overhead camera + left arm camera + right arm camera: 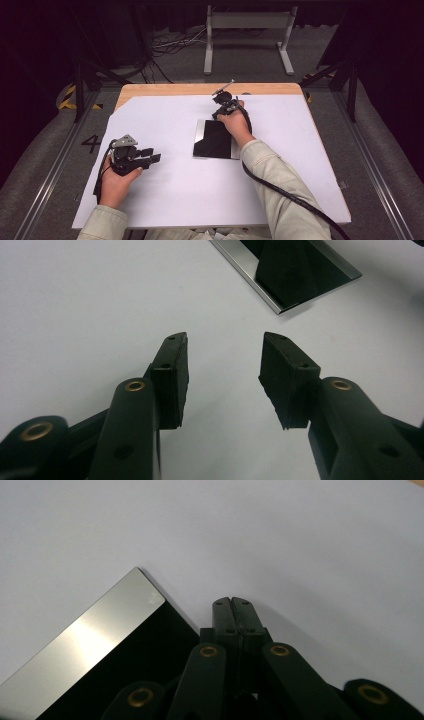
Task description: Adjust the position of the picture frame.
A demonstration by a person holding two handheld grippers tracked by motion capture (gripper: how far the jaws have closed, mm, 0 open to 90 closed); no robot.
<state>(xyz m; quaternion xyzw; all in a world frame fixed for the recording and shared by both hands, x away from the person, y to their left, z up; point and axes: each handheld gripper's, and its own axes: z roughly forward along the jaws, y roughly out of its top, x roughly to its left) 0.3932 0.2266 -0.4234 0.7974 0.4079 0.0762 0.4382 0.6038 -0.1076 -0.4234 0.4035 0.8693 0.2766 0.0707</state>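
The mirror-like plate (pixel 214 140) lies flat on the white sheet (pixel 175 195) that covers the wooden table (pixel 150 89), a little to the right of the sheet's middle. It is a rectangle, mostly reflecting black with a bright silvery strip along its left and far edges, and its long axis runs from the person's side toward the far side of the table, with the far end leaning slightly to the right. The right gripper (pixel 219 109) sits at the plate's far right corner; in the right gripper view its jaws are pressed tightly together with nothing between them, the tips (pixel 233 605) over the white sheet just beside the plate's edge (pixel 90 645). The left gripper (pixel 152 156) rests well apart from the plate, on the left part of the sheet, pointing to the right toward it. In the left gripper view its jaws stand wide apart with only bare sheet between the pads (pixel 172 375), and the plate's near corner (pixel 295 275) shows farther off.
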